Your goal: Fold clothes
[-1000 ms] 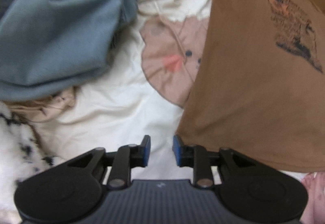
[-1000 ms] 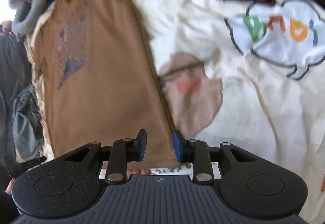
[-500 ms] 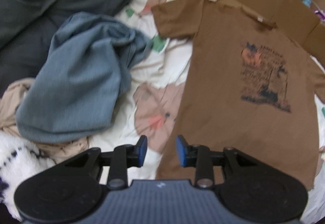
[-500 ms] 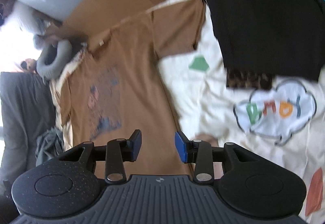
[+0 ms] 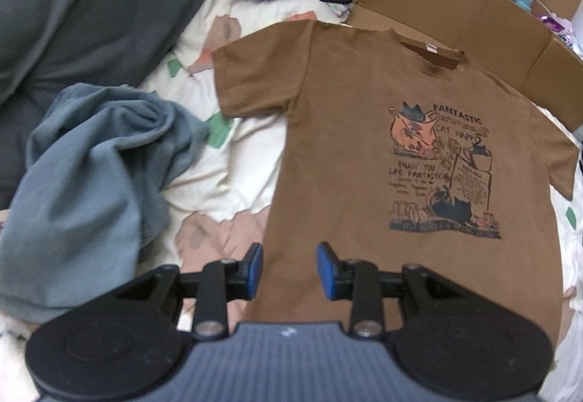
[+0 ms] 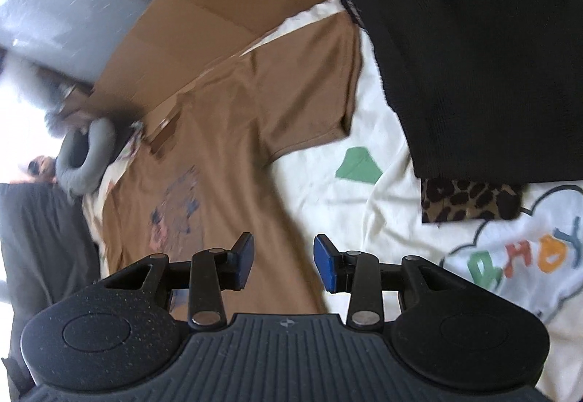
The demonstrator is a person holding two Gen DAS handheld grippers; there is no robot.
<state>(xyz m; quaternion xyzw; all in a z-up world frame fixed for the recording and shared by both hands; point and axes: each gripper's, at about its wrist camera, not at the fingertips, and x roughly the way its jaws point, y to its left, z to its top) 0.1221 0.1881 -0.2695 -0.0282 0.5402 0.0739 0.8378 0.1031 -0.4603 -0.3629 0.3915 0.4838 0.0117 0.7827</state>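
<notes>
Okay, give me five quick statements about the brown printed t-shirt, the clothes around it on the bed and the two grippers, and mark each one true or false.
1. The brown short-sleeved t-shirt with a cat print lies spread out flat, print side up. True.
2. The left gripper is clamped on the t-shirt's hem. False: its jaws stand apart above the shirt with nothing between the pads, and they have just been opening.
3. A crumpled blue-grey garment lies beside the t-shirt, apart from it. True.
4. The black knit garment covers the t-shirt's print. False: it lies off to the side, beyond the sleeve.
5. The right gripper holds a sleeve. False: it is open and empty, its jaws having just been opening.
</notes>
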